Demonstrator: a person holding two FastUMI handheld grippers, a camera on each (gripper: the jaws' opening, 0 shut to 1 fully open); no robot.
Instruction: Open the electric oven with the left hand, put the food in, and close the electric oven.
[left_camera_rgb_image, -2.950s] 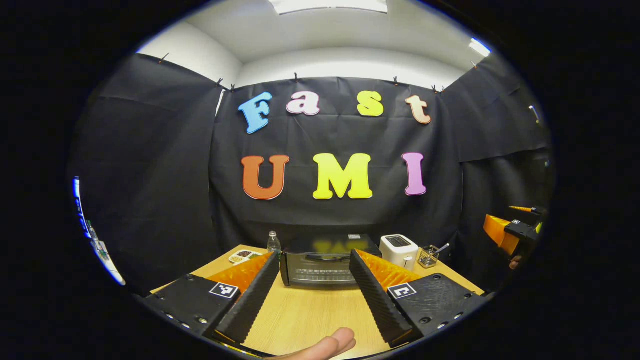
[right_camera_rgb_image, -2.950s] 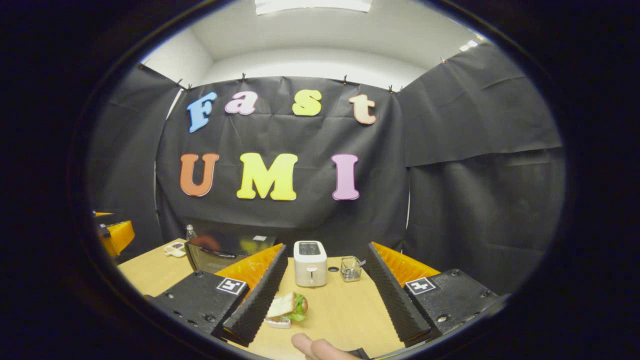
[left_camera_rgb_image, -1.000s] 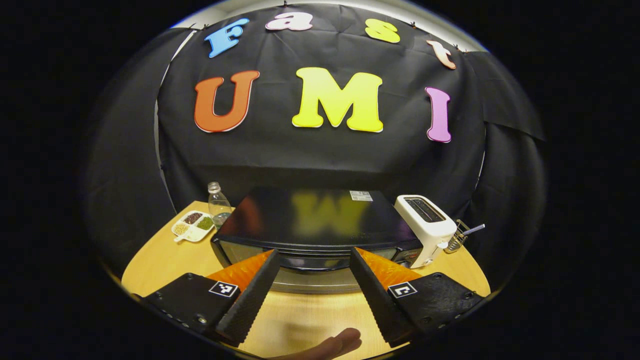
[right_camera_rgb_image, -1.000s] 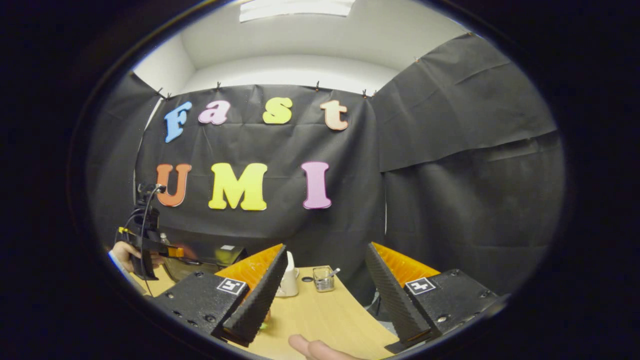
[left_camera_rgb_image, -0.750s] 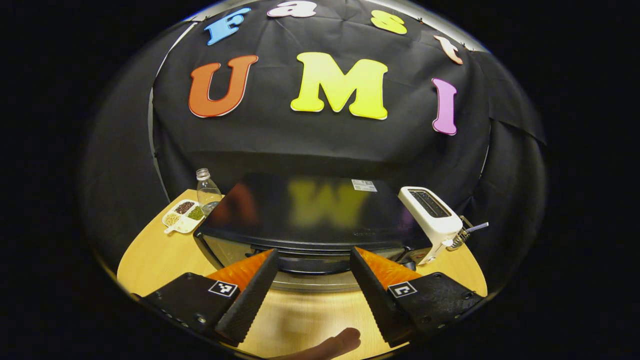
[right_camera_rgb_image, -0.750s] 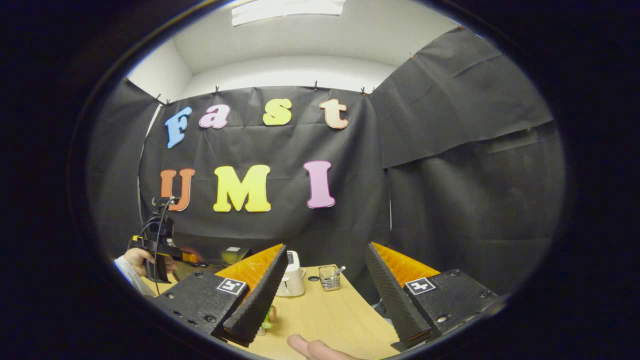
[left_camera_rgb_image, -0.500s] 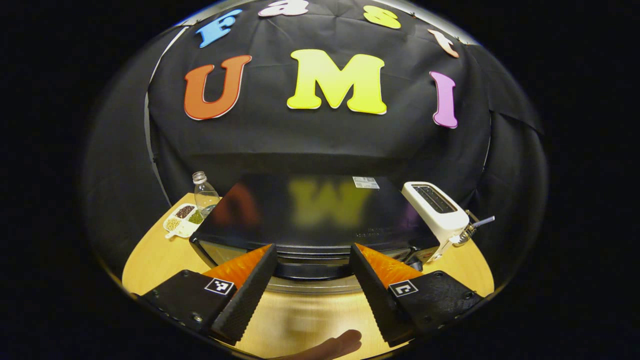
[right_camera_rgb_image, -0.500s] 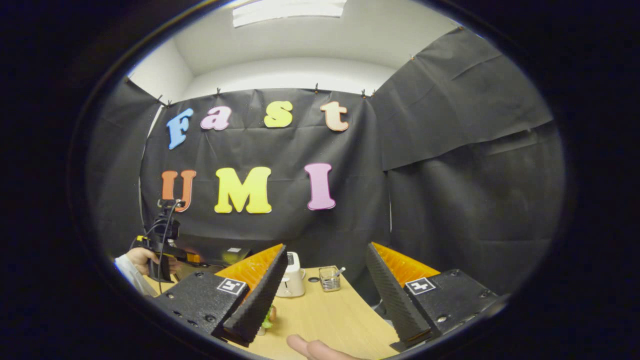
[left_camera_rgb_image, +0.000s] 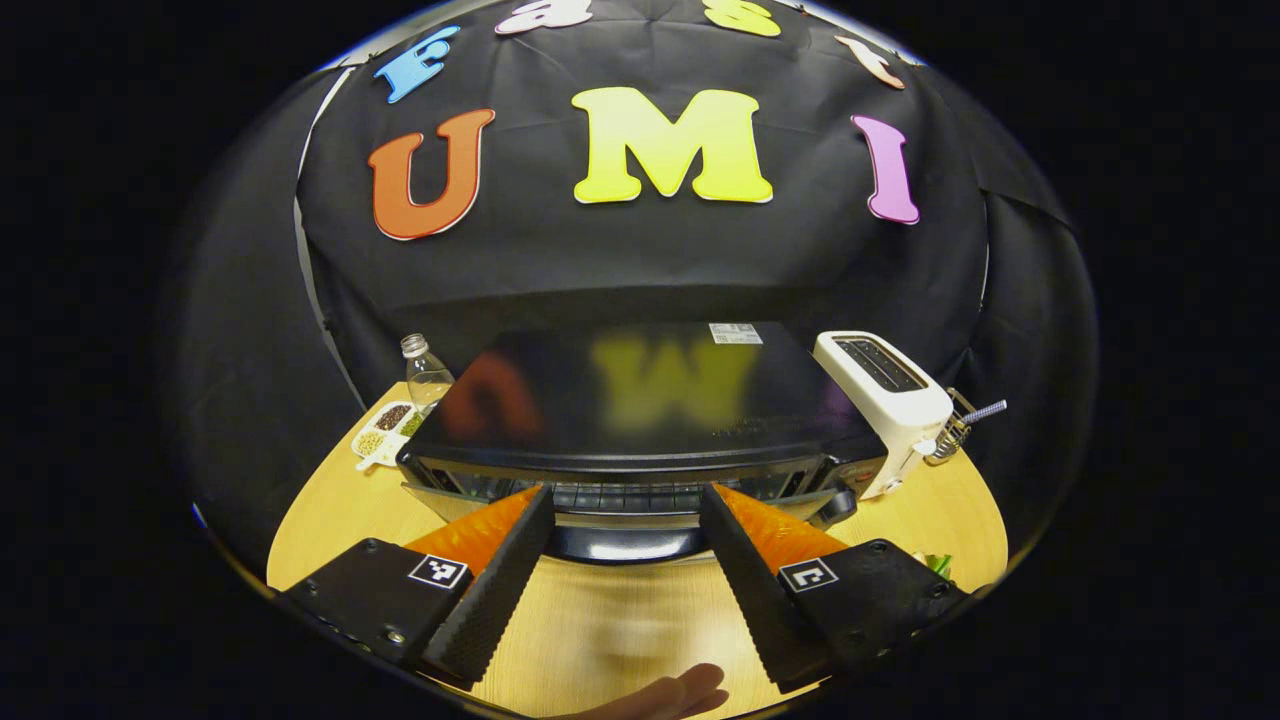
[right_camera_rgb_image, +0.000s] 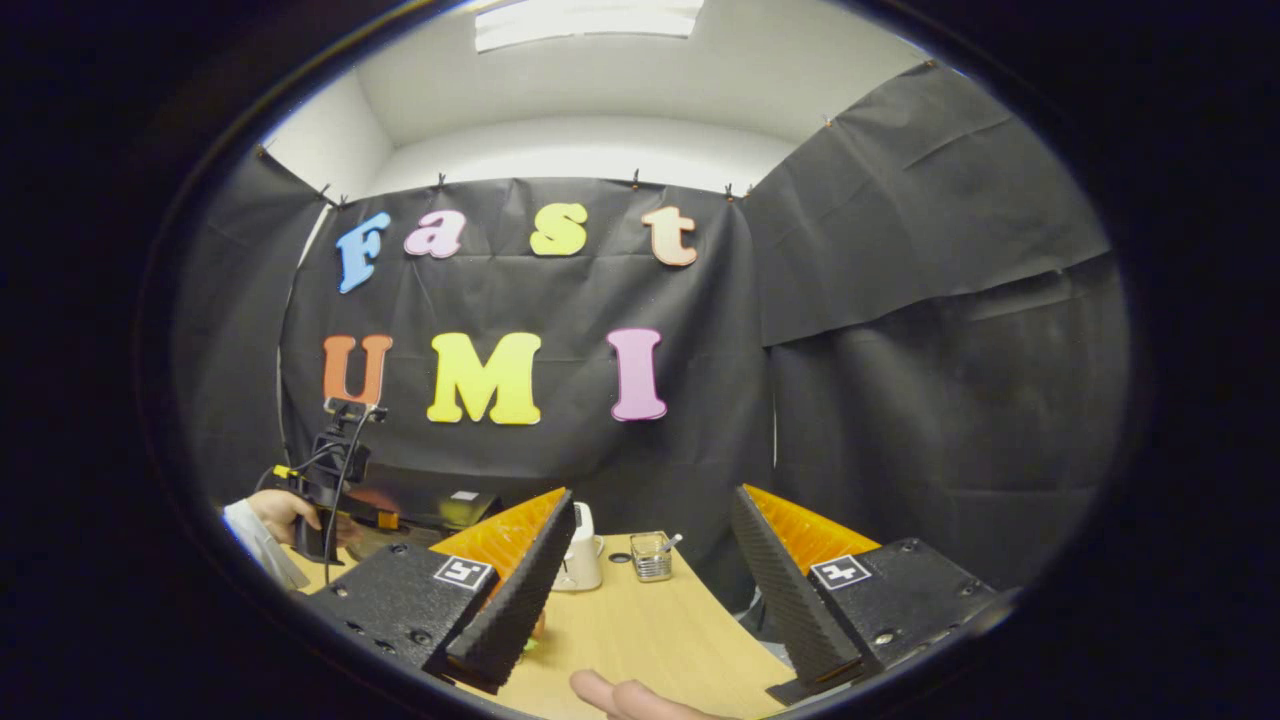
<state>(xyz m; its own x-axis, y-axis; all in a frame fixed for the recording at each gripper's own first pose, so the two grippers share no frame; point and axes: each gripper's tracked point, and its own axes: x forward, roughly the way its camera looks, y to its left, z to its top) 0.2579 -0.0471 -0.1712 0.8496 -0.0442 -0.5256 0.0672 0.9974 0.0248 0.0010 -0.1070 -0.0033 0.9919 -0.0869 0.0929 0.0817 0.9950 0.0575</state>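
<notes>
Left gripper view, left to right: a divided dish (left_camera_rgb_image: 385, 432) of grains lies at the far left of the wooden surface (left_camera_rgb_image: 320, 500), just beside a clear bottle (left_camera_rgb_image: 424, 366). The black oven (left_camera_rgb_image: 640, 400) stands at centre. Its door handle (left_camera_rgb_image: 625, 540) lies between the fingers of the left tool (left_camera_rgb_image: 625, 520), which is spread wide; contact with the handle cannot be told. A white toaster (left_camera_rgb_image: 885, 395) stands just right of the oven, a small wire holder (left_camera_rgb_image: 955, 430) beyond it.

Right gripper view: a hand (right_camera_rgb_image: 285, 515) holds the left tool at the oven (right_camera_rgb_image: 430, 505). The right tool (right_camera_rgb_image: 650, 535) is spread wide and grips nothing. The food (right_camera_rgb_image: 532, 632) peeks out beside its left finger, on the surface.
</notes>
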